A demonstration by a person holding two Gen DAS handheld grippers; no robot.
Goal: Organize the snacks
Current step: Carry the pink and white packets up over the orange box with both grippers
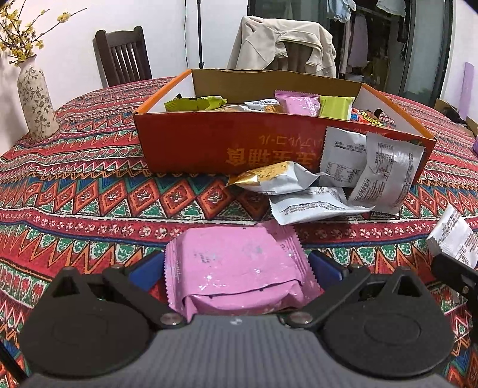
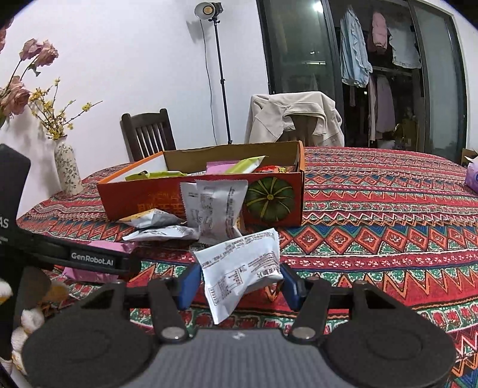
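Near the table's front edge: left gripper (image 1: 237, 265) clamped on pink packet (image 1: 236, 268), right gripper (image 2: 237, 282) clamped on white packet (image 2: 242, 271); red box (image 1: 209, 143) straight ahead, farther (left nearer).

Pink packet (image 1: 236, 268) hides left gripper (image 1: 237, 265) fingertips.

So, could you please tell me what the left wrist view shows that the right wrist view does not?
Only the left wrist view shows the left gripper closed on the pink snack packet, seen whole. Only the right wrist view shows the right gripper clamping a white snack packet, the pumpkin picture and the lamp stand. Both show the red box of snacks, the loose white packets before it, the vase and the patterned tablecloth.
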